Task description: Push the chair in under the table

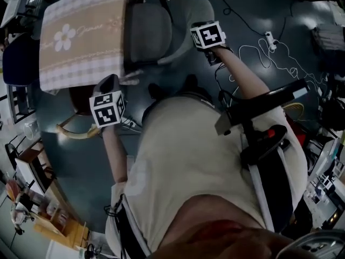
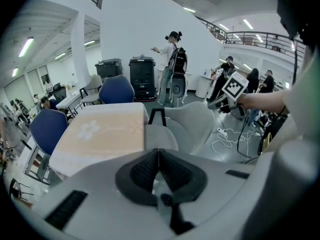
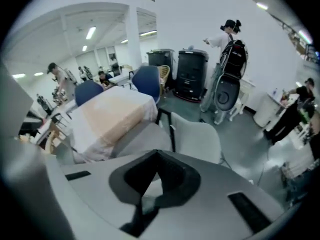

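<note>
Table (image 1: 81, 36) hides part of the chair (image 1: 186, 15) seat; left gripper (image 2: 159, 159) and right gripper (image 3: 156, 160) tilt down, jaws pressed together, empty.

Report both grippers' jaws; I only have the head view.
Observer: Left gripper is shut, nothing between its jaws.
Operator: Now the right.
Observer: Right gripper is shut too; the chair lies ahead, not between its jaws.
Operator: Check beyond the table.
Observer: A person stands by black bins beyond the table.
</note>
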`<state>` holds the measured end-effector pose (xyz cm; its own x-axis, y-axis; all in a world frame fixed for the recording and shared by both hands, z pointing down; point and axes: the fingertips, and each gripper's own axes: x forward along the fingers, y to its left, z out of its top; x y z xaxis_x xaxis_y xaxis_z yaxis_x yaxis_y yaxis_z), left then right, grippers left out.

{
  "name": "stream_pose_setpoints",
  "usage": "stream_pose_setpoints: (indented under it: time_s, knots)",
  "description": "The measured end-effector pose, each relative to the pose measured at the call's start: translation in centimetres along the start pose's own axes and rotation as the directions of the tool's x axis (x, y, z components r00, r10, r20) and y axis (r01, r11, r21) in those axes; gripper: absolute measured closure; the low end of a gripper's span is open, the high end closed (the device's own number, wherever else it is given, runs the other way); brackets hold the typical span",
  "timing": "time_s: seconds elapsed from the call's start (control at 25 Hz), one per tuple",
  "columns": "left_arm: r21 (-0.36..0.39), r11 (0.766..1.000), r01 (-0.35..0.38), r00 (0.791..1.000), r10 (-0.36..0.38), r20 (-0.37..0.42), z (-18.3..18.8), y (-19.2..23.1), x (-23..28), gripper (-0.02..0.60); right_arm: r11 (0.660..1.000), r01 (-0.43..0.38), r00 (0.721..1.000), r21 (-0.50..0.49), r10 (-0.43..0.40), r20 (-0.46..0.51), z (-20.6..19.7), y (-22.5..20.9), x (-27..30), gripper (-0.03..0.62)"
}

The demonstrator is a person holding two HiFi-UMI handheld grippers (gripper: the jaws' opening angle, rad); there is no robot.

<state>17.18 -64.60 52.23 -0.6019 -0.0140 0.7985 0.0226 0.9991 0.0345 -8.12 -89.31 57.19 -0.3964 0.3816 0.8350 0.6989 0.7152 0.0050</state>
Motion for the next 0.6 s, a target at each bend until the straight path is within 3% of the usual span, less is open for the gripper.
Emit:
stream_pose_setpoints:
  time_s: [0.08,0.12,0.24,0.4,0.6]
  knots:
    - [-0.006,1.000,-0.019,0.999,0.019,0.034,0.7,0.5,-0.6,0.574,0.985,-0.173,0.984,-0.006,0.174,0.032,2.0,5.3,-0.4,0.583]
    - [-0.014,1.000,-0.028,0.998,0.029,0.053,0.9,0.9,-0.9,0.574,0.961,-0.276,0.960,0.001,0.276,0.046,3.1,8.3,-0.7,0.583]
    - [-0.036,0.999,-0.003,0.995,0.007,0.100,1.3,1.3,-1.4,0.574,0.841,-0.540,0.838,0.024,0.535,0.108,5.8,17.1,-3.2,0.583]
    - [-0.075,0.996,0.054,0.987,-0.042,0.157,1.2,2.2,-3.3,0.574,0.722,-0.682,0.708,-0.113,0.691,0.143,8.6,27.1,-7.8,0.583]
    - [-0.174,0.985,-0.005,0.974,0.044,0.223,-0.3,6.3,-7.1,0.574,0.578,-0.787,0.574,-0.215,0.814,0.090,10.4,35.7,-11.0,0.583]
